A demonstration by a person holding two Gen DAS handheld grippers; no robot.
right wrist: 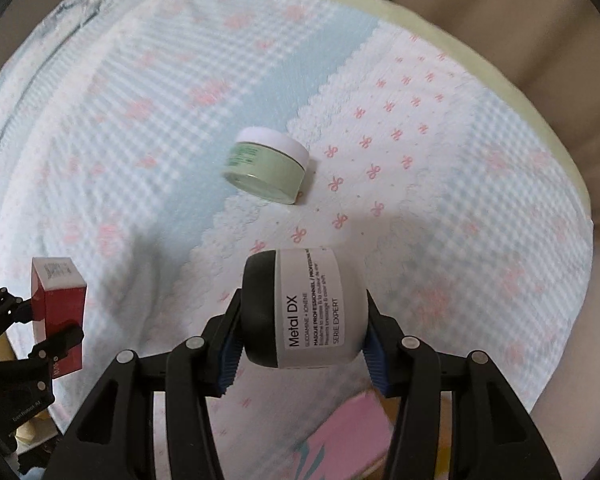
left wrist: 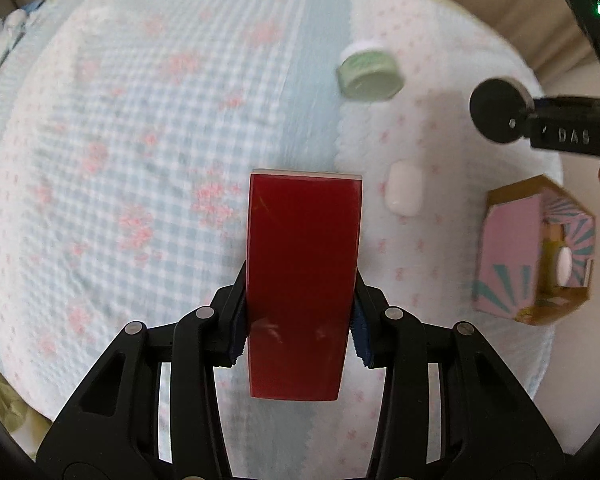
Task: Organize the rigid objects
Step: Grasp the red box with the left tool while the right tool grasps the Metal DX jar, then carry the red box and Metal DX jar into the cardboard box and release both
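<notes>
My left gripper [left wrist: 298, 328] is shut on a tall red box [left wrist: 304, 280], lifted above the patterned blanket [left wrist: 140, 160]; the same red box [right wrist: 58, 312] shows at the left edge of the right wrist view. My right gripper [right wrist: 302, 336] is shut on a grey jar with a black lid [right wrist: 304, 308] labelled "Metal DX", also off the blanket [right wrist: 420, 160]; in the left wrist view its black lid [left wrist: 498, 110] shows at the right. A pale green jar with a white lid [right wrist: 268, 170] lies tilted on the blanket, the green jar [left wrist: 370, 74] lying beyond the red box.
A pink and teal hexagonal box [left wrist: 534, 252] stands at the blanket's right edge, with its pink corner [right wrist: 348, 436] under my right gripper. A small white pill-shaped object [left wrist: 404, 192] lies right of the red box. Beige upholstery [right wrist: 520, 20] surrounds the blanket.
</notes>
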